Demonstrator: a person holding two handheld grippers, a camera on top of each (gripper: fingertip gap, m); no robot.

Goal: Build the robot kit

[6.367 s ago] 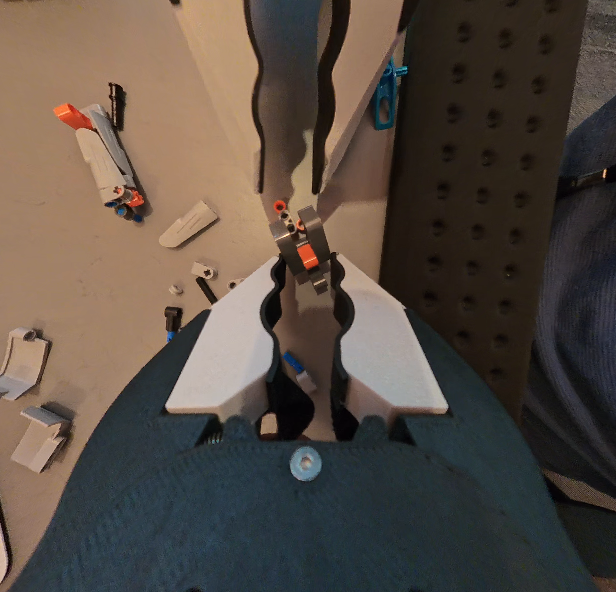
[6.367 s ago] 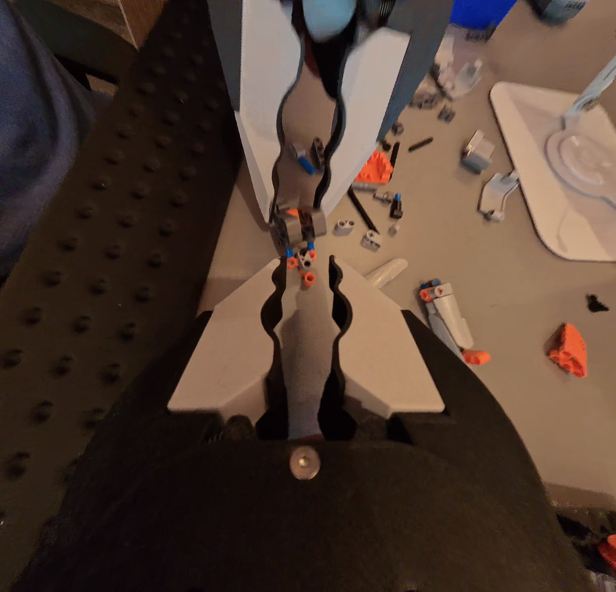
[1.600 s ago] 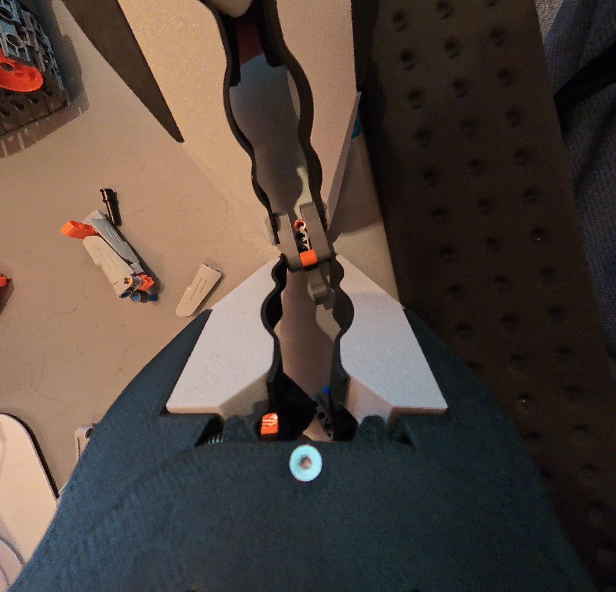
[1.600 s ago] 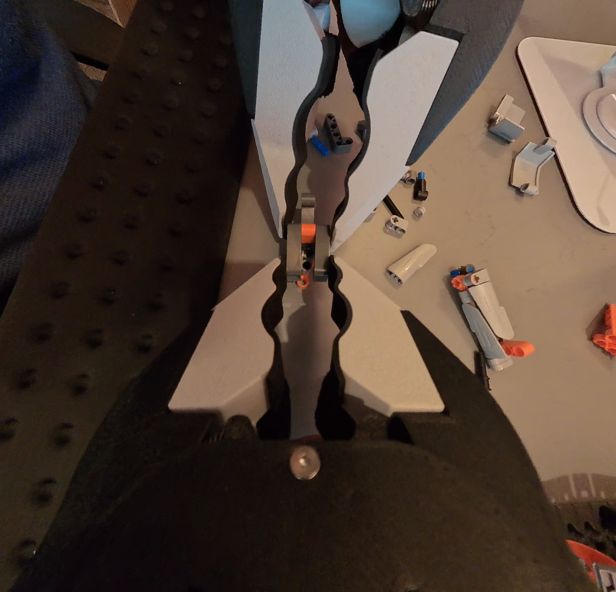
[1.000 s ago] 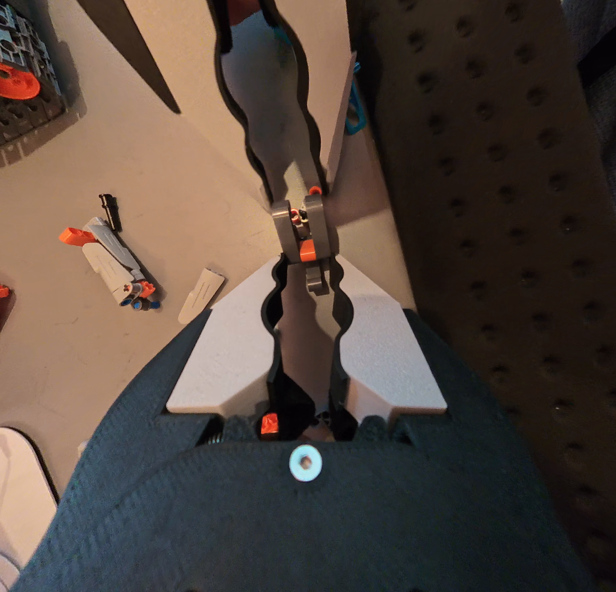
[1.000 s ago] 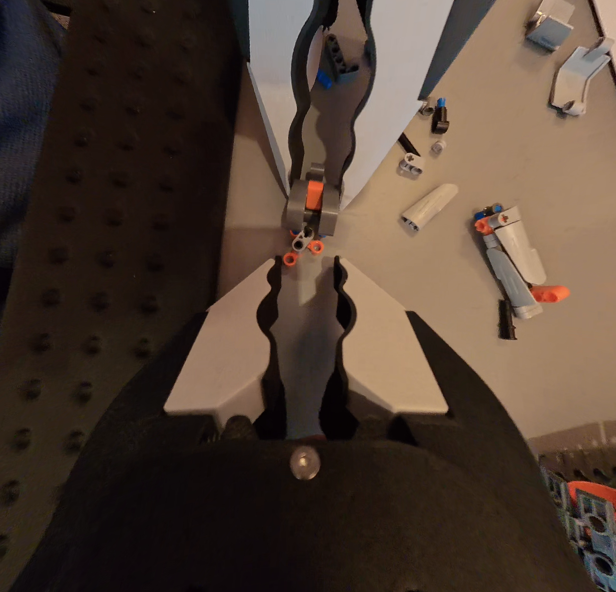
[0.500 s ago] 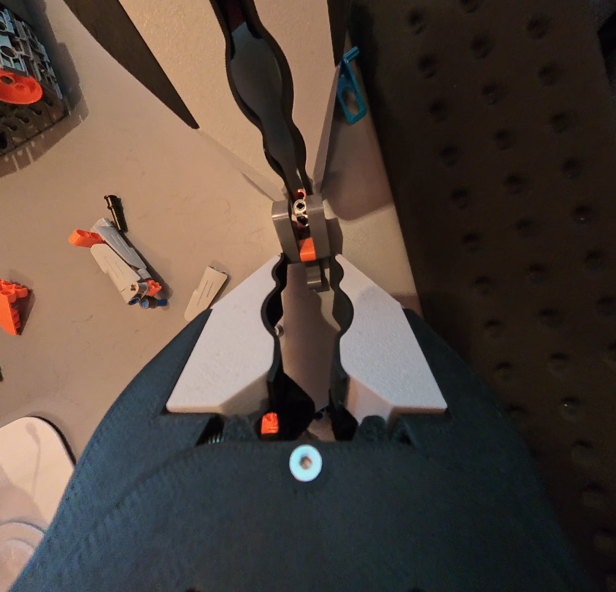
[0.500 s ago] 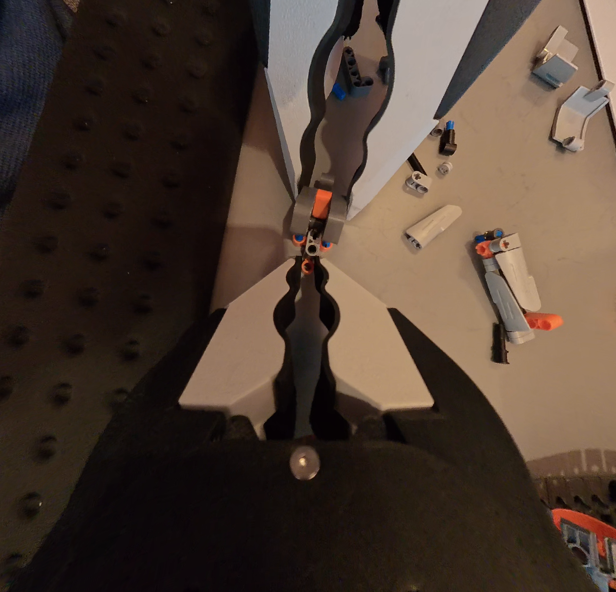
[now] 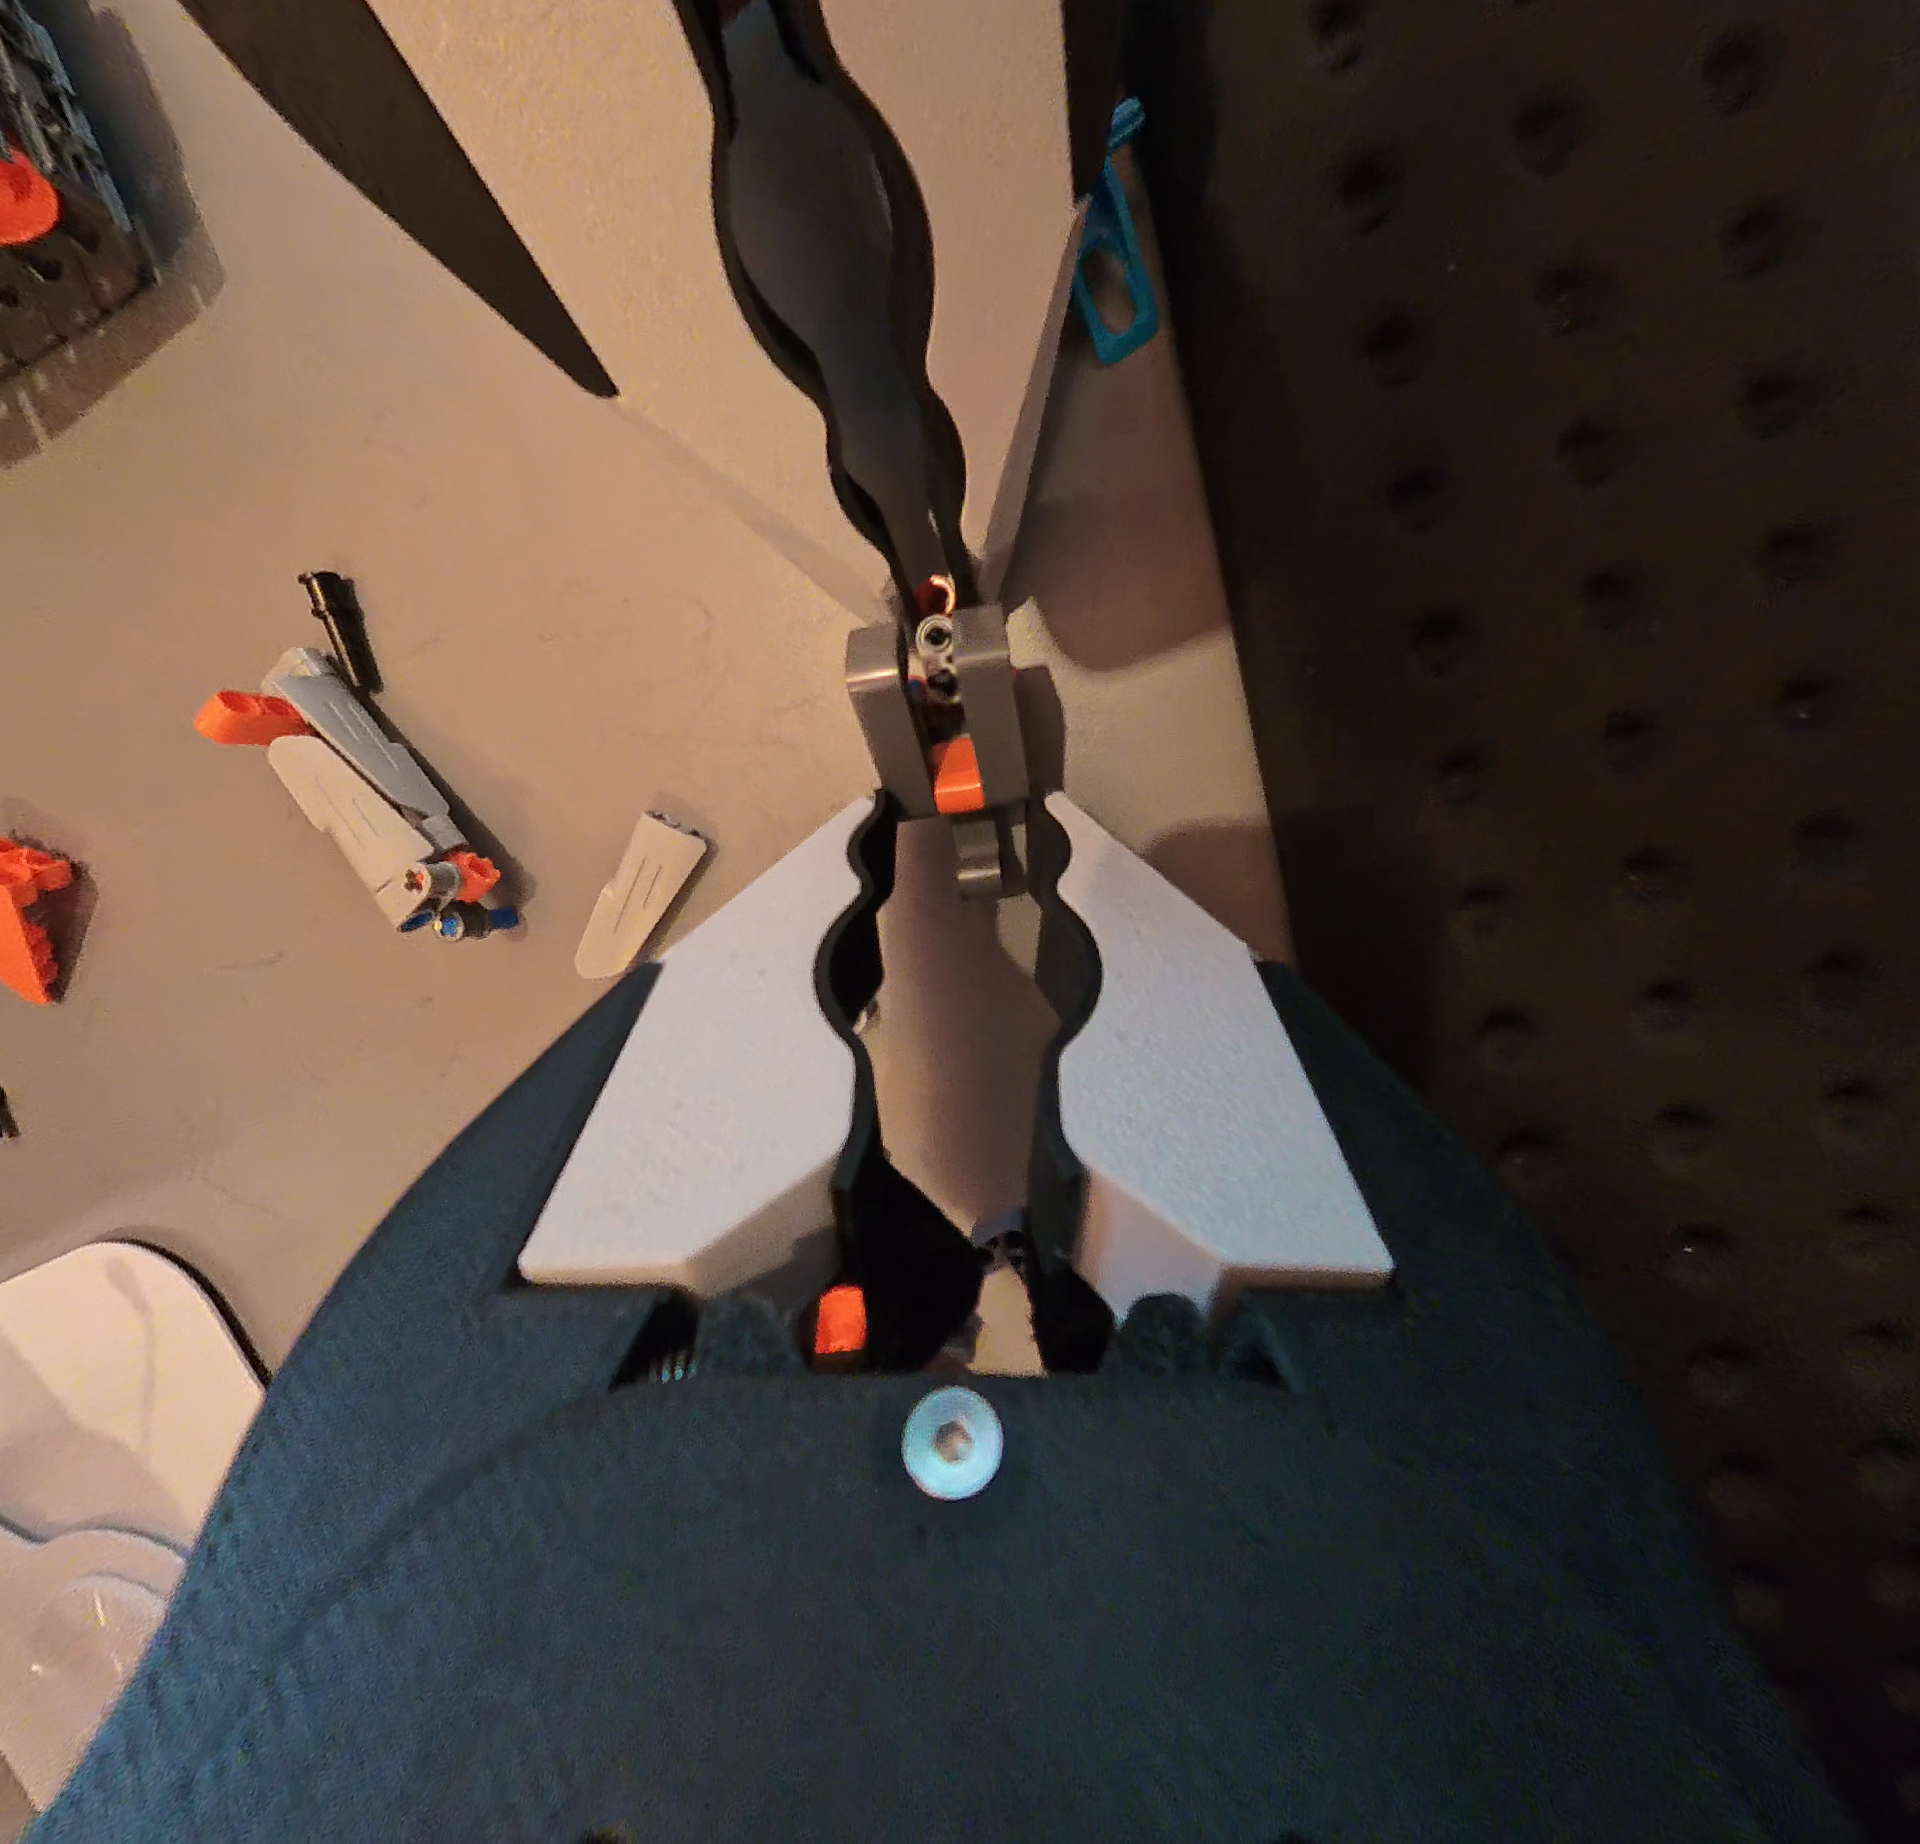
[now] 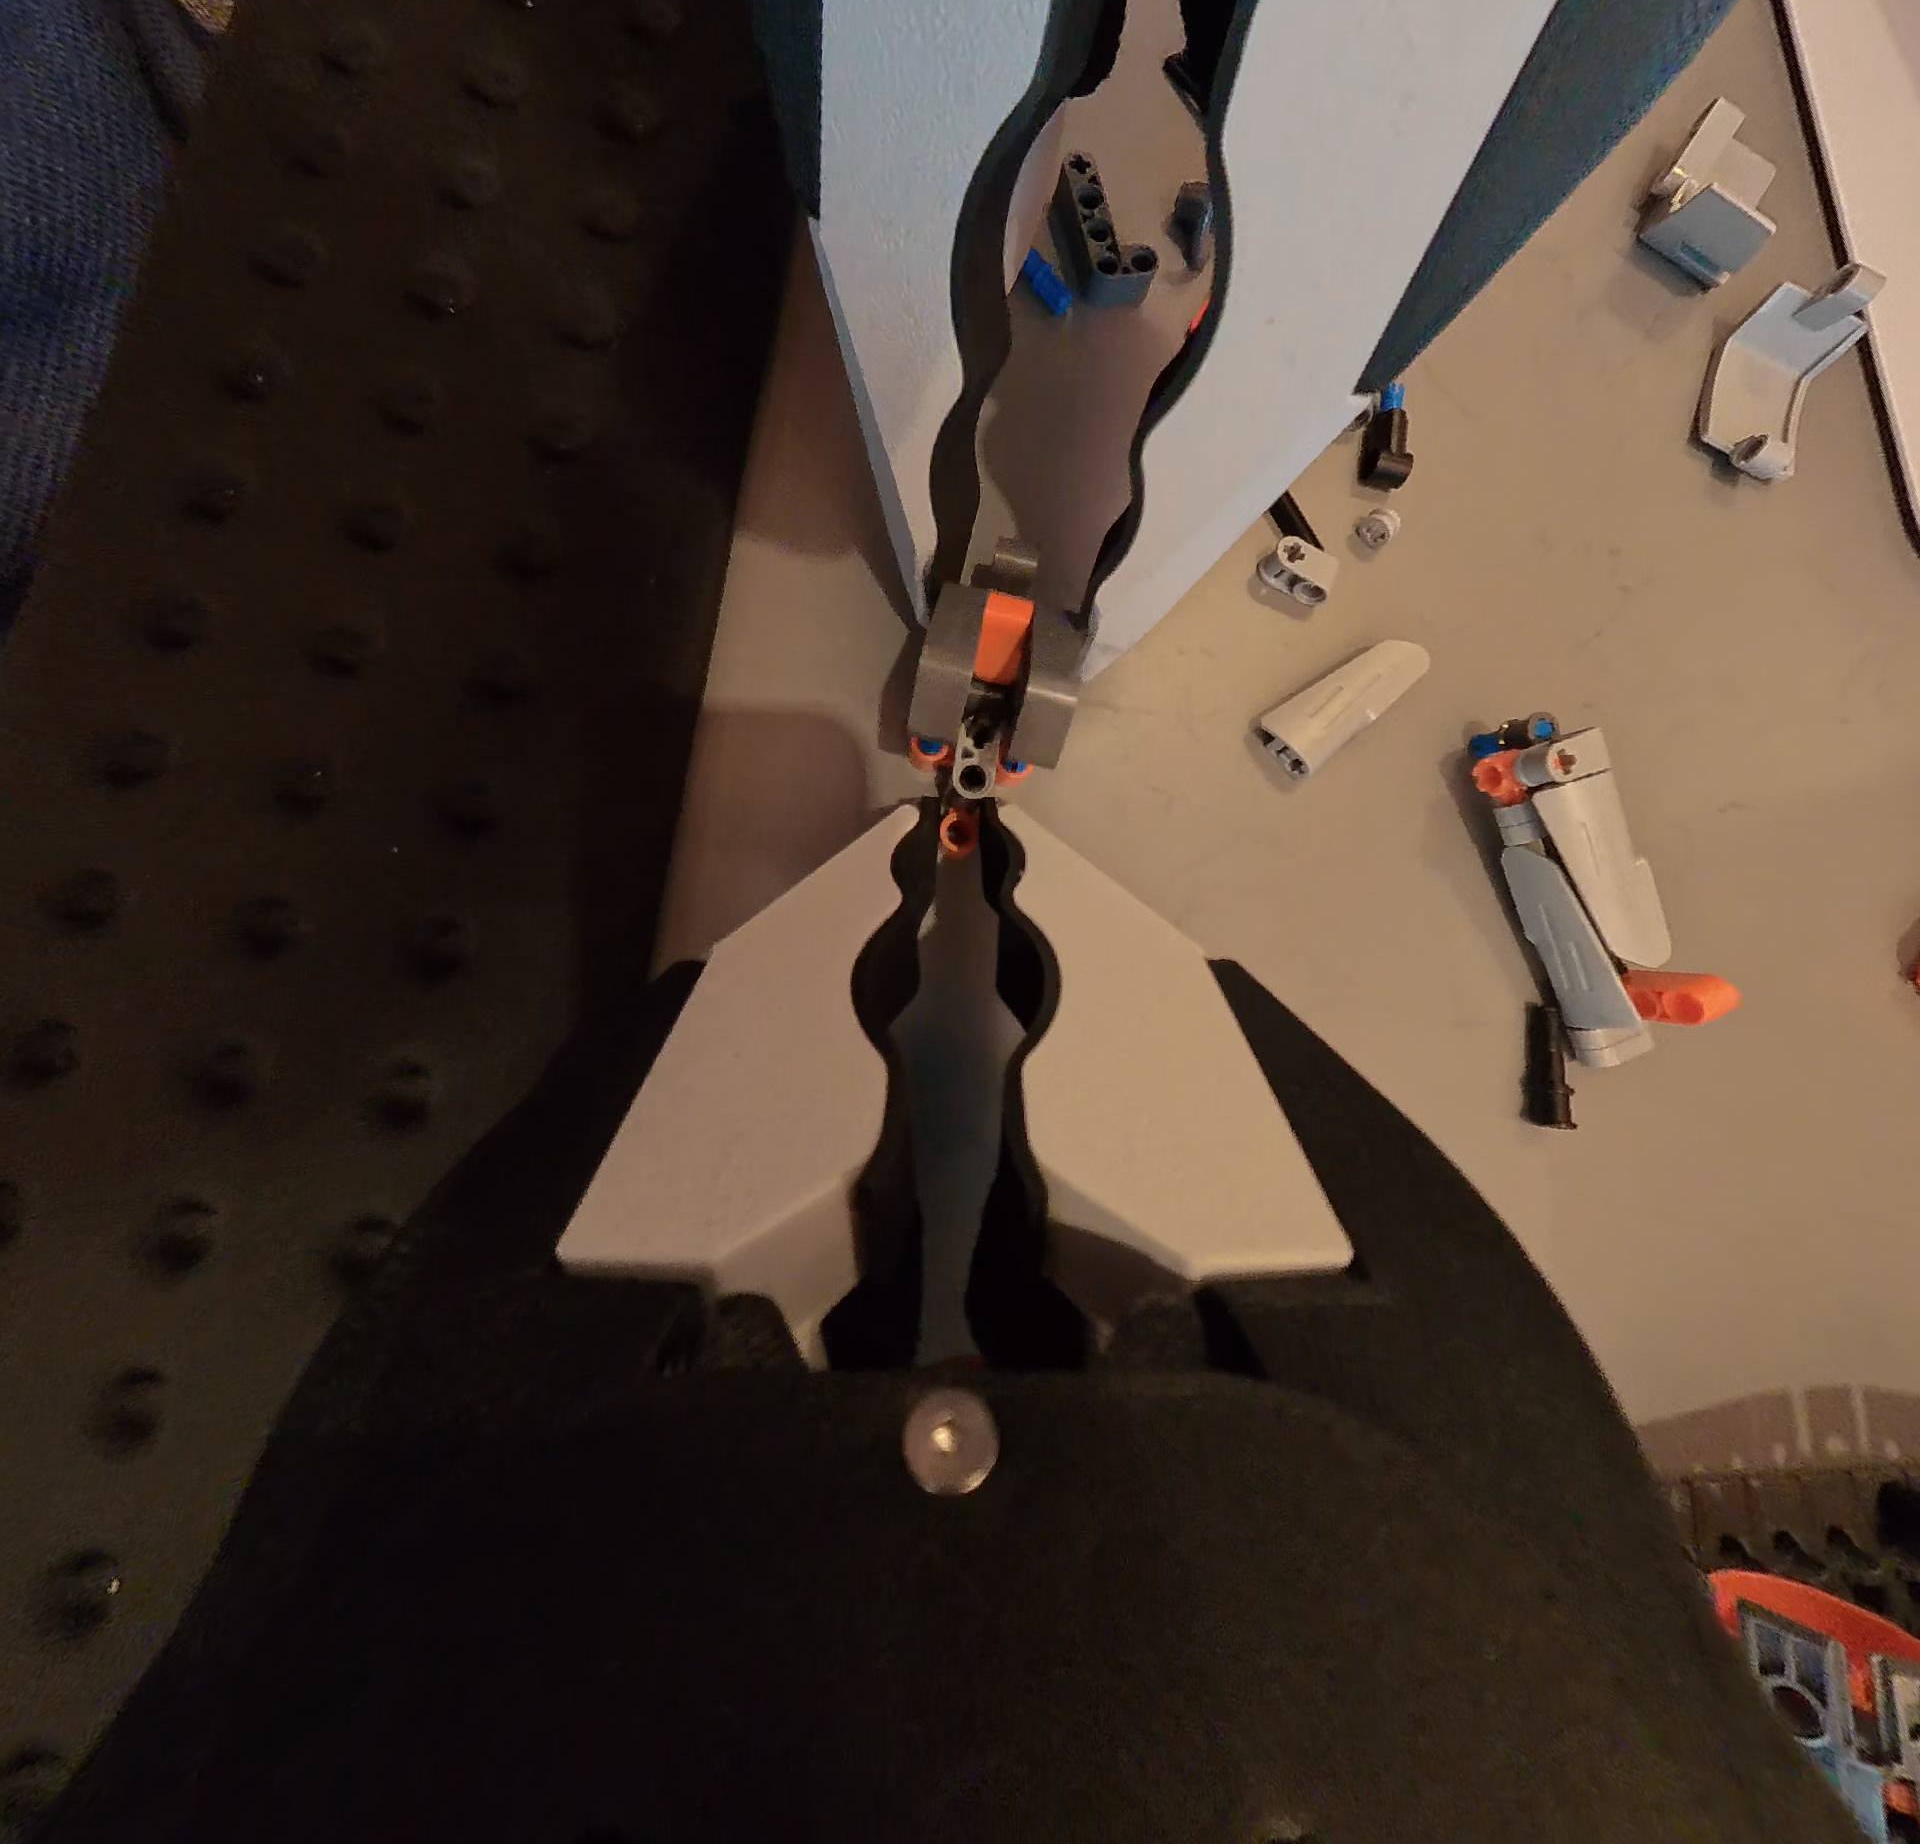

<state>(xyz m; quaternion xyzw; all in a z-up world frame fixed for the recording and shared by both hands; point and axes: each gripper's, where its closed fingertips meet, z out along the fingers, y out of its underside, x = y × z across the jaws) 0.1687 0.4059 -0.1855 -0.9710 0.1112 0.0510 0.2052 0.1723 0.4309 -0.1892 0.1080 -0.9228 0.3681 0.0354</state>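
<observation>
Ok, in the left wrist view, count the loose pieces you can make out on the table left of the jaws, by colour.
Black: 1, the pin
White: 1, the panel
Orange: 1, the wedge
Grey with orange: 1, the assembly
Total: 4

Small grey-and-orange brick assembly point(image 9: 940, 729) pinched between both claws, above the table.

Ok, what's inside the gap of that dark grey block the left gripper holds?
Inside the dark grey block: an orange piece, a light grey connector, small dark pins. Deeper parts are hidden.
</observation>
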